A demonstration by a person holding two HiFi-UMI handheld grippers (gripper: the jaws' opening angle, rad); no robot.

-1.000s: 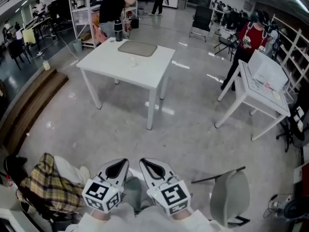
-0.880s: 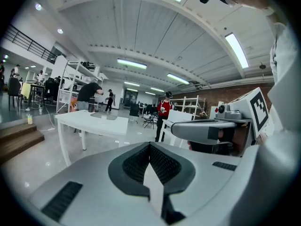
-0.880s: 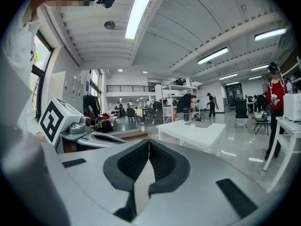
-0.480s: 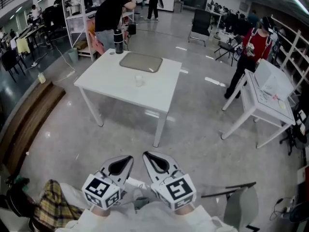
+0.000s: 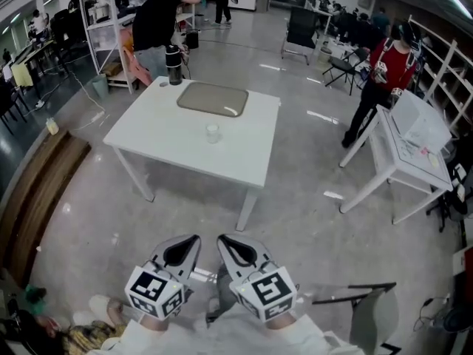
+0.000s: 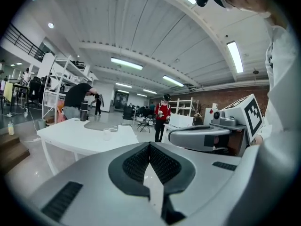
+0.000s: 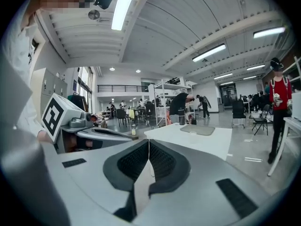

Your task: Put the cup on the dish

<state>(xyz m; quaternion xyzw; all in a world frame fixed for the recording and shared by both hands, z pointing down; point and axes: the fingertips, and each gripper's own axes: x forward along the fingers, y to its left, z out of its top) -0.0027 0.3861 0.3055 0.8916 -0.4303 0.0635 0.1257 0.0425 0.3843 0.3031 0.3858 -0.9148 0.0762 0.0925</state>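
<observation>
A small clear cup point(image 5: 213, 133) stands near the middle of a white table point(image 5: 244, 161) some way ahead of me. Behind it, on the table's far side, lies a flat grey-beige dish point(image 5: 213, 99). Both grippers are held low and close to my body, far from the table. The left gripper point(image 5: 194, 239) and the right gripper point(image 5: 222, 239) sit side by side, both shut and empty. In the left gripper view the cup point(image 6: 107, 134) and the dish point(image 6: 99, 125) appear small beyond the shut left gripper point(image 6: 149, 145). The right gripper point(image 7: 148, 142) has its pads pressed together.
A black bottle point(image 5: 174, 65) stands at the table's far left corner. A person in black point(image 5: 155, 17) bends at shelves behind it. A person in red point(image 5: 384, 69) stands by a second white table point(image 5: 384, 161) on the right. A grey chair point(image 5: 369, 316) is beside me at the lower right.
The table has come nearer and lower in the head view. The plaid bag at the lower left has slid almost out of sight. Both grippers stay shut, side by side.
</observation>
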